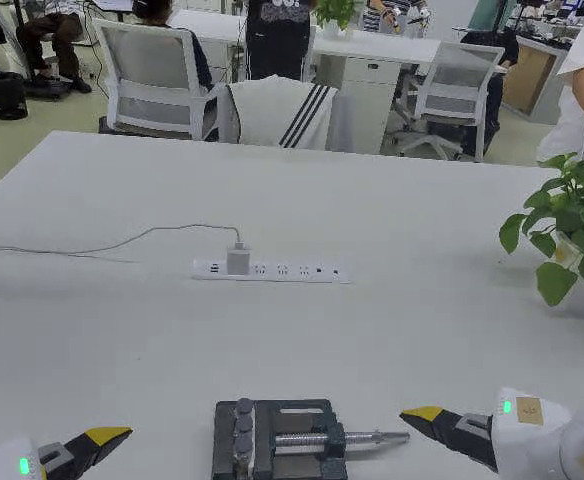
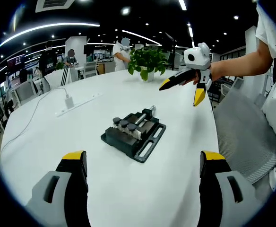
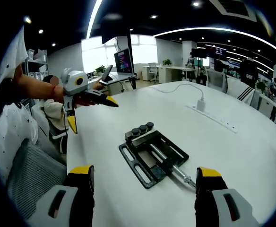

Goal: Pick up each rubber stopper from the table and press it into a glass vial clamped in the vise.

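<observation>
Looking down from my head, the vise (image 1: 292, 408) sits on the white table (image 1: 122, 340) close in front of me. Its screw handle (image 1: 372, 437) sticks out toward my right gripper (image 1: 427, 415). That gripper's yellow tip lies just beside the handle's end, not touching it. My left gripper (image 1: 102, 438) hangs off the opposite side of the vise, apart from it. From up here I cannot tell how wide either one stands. A row of dark round stoppers (image 1: 244, 423) stands at the vise's end away from the handle. Beyond the vise lies a power strip (image 1: 272, 271), and a plant (image 1: 572, 220) stands well beyond it on the handle's side.

In the left gripper view, my own two jaws are spread wide with nothing between them. The vise lies ahead of them on the table. Three stoppers cap three small vials (image 2: 124, 127) clamped in a row at the vise's end. The right gripper is raised above the table past the vise, its jaws parted and empty.

In the right gripper view, my jaws are likewise far apart and hold nothing. The vise lies ahead with its handle end nearest me. The three capped vials stand at its far end. Past the vise, the left gripper is up in the air with its jaws splayed.
</observation>
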{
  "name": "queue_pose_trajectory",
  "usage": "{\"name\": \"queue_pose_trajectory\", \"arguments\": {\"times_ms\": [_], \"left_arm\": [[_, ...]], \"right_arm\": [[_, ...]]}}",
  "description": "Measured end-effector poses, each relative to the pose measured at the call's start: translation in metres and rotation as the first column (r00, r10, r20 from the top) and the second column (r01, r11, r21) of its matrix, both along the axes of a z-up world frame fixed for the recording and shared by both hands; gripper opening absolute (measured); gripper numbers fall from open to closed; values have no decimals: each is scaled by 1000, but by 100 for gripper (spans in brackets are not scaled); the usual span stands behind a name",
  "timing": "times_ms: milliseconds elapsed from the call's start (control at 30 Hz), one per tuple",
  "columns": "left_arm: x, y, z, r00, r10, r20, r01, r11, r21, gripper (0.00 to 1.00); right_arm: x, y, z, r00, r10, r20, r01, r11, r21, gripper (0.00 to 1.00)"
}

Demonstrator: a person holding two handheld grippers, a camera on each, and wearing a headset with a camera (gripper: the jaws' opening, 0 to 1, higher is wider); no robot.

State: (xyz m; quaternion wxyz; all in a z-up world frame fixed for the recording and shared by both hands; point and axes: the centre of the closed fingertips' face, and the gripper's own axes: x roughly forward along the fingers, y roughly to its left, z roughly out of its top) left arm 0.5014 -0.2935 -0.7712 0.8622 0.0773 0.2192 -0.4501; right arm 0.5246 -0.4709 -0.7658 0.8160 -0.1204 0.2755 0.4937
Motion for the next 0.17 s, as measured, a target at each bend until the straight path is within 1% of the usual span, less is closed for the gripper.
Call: {"name": "queue_pose_trajectory", "arguments": {"times_ms": [167], "left_arm": [[-1,0,0,1000,-2,-1,2,1000,0,99]], "right_arm": [[1,2,3,1000,8,2,-8,1000,0,87]]}}
